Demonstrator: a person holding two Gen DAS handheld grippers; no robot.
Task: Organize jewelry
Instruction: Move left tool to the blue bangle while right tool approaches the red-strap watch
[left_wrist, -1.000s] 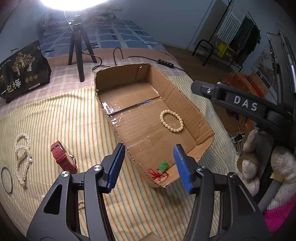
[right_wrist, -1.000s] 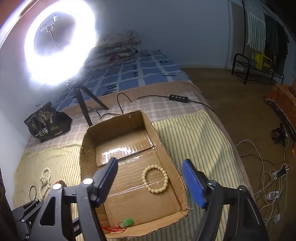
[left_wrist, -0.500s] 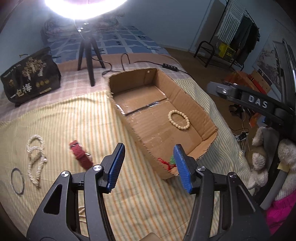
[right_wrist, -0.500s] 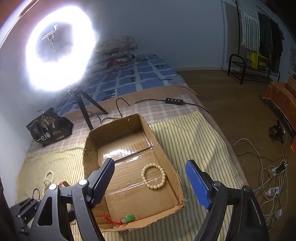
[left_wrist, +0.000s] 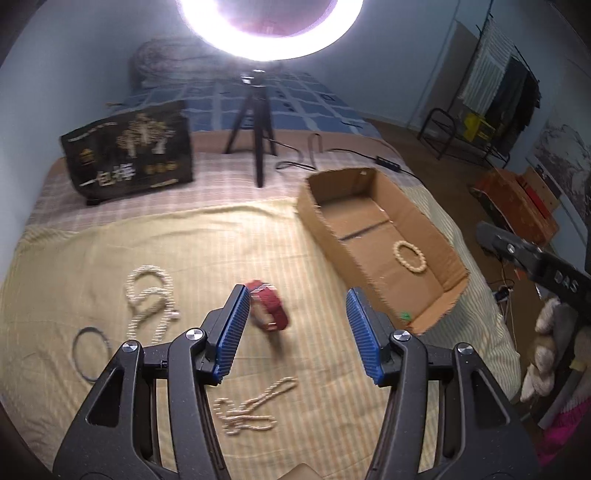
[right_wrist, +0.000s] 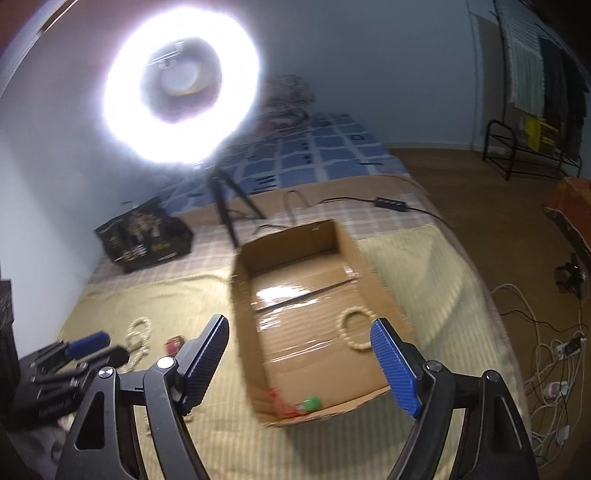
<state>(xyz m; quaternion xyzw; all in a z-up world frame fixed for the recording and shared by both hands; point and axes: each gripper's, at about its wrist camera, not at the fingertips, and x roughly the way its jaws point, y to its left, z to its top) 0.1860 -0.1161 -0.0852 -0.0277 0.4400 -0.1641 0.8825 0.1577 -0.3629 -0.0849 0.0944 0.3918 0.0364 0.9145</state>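
An open cardboard box (left_wrist: 321, 236) (right_wrist: 243, 332) lies on the striped yellow bed cover. In it are a cream bead bracelet (left_wrist: 409, 256) (right_wrist: 355, 330) and a green pendant on a red cord (right_wrist: 309, 403) (left_wrist: 405, 316). On the cover left of the box lie a red watch (left_wrist: 269, 309) (right_wrist: 175, 343), a pearl necklace (left_wrist: 149, 299) (right_wrist: 138, 338), a thin dark bangle (left_wrist: 90, 352) and a second bead chain (left_wrist: 251, 408). My left gripper (left_wrist: 297, 334) is open and empty, above the cover, the watch just ahead of its left finger. My right gripper (right_wrist: 301, 365) is open and empty over the box.
A lit ring light on a black tripod (left_wrist: 255, 122) stands at the back. A black printed bag (left_wrist: 129, 155) stands at the back left. A power cable (left_wrist: 386, 160) runs behind the box. The bed's right edge drops to a floor with cables (right_wrist: 554, 354). Stuffed toys (left_wrist: 554, 350) sit at right.
My left gripper has swung left, from over the box's near end to over the cover by the red watch. The right gripper has shifted slightly and stays over the box. Both stay open.
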